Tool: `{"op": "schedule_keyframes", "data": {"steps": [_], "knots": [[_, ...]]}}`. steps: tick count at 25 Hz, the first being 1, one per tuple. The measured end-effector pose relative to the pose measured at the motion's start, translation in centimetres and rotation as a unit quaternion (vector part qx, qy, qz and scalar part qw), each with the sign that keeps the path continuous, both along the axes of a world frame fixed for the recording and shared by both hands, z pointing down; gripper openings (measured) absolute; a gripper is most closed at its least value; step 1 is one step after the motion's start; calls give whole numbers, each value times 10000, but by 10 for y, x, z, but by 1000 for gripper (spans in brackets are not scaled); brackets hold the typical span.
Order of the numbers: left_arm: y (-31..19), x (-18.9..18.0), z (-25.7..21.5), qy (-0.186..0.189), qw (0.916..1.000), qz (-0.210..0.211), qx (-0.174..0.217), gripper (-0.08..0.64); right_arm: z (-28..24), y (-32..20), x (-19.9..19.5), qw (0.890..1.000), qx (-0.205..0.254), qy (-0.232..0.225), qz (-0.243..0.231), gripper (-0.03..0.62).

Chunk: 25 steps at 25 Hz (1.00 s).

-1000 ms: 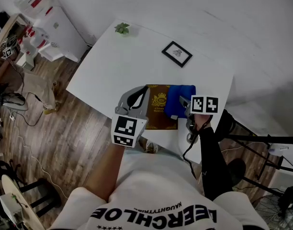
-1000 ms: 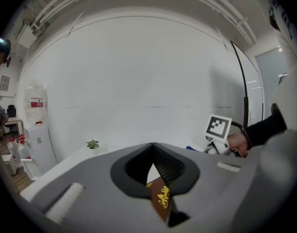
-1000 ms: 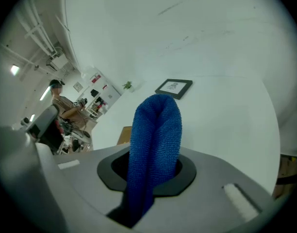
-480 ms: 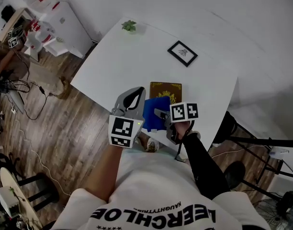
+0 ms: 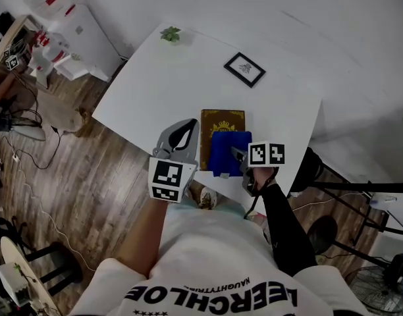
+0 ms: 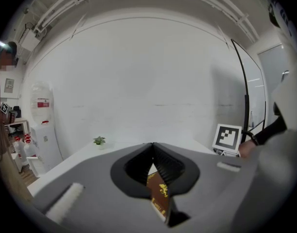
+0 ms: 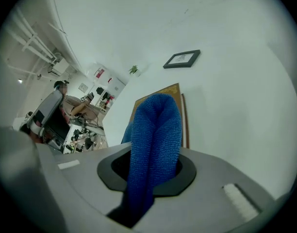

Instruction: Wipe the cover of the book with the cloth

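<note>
While the white worktop (image 5: 155, 91) carries the book (image 5: 221, 120) near its front edge, wiping looks under way. The blue cloth (image 5: 226, 153) lies over the near part of the cover, pinched in the closed fingers of the right gripper (image 5: 240, 157). The left gripper (image 5: 188, 129) clamps the book's left edge. Next, I judge, comes a pressed stroke toward the far, uncovered part of the cover.

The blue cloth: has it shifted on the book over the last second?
Yes. Against the book, the cloth, held by the right gripper, has slid from the cover's right side toward its near end.
</note>
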<state>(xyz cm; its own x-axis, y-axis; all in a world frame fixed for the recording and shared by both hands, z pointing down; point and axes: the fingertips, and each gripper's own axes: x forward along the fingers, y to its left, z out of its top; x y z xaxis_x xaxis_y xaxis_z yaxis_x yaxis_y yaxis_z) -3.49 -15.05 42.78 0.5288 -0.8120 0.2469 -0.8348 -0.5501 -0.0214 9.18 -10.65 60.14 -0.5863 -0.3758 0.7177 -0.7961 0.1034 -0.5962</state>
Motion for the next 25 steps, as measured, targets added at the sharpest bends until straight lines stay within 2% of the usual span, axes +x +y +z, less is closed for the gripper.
{"op": "schedule_keyframes", "data": {"steps": [6, 9, 12, 15, 18, 22, 25], "knots": [[0, 15, -1, 54, 9999, 158, 5, 57, 3, 5, 62, 9975, 34, 527, 469, 61], [0, 20, -1, 48, 9998, 209, 14, 57, -4, 4, 71, 9968, 100, 604, 508, 61], [0, 20, -2, 41, 9998, 213, 34, 57, -29, -2, 53, 9987, 314, 107, 378, 61], [-2, 13, -3, 27, 9999, 136, 32, 57, -56, -19, 20, 9969, 493, -565, 250, 61], [-3, 2, -3, 16, 10000, 9, 32, 57, -71, -36, -18, 9933, 521, -1030, 54, 61], [-6, -21, 4, -39, 9997, -242, 7, 57, -70, -52, -65, 9902, 457, -1301, -203, 61], [-6, -32, 6, -96, 9992, -382, -44, 57, -48, -57, -81, 9931, 235, -1124, -258, 61]]}}
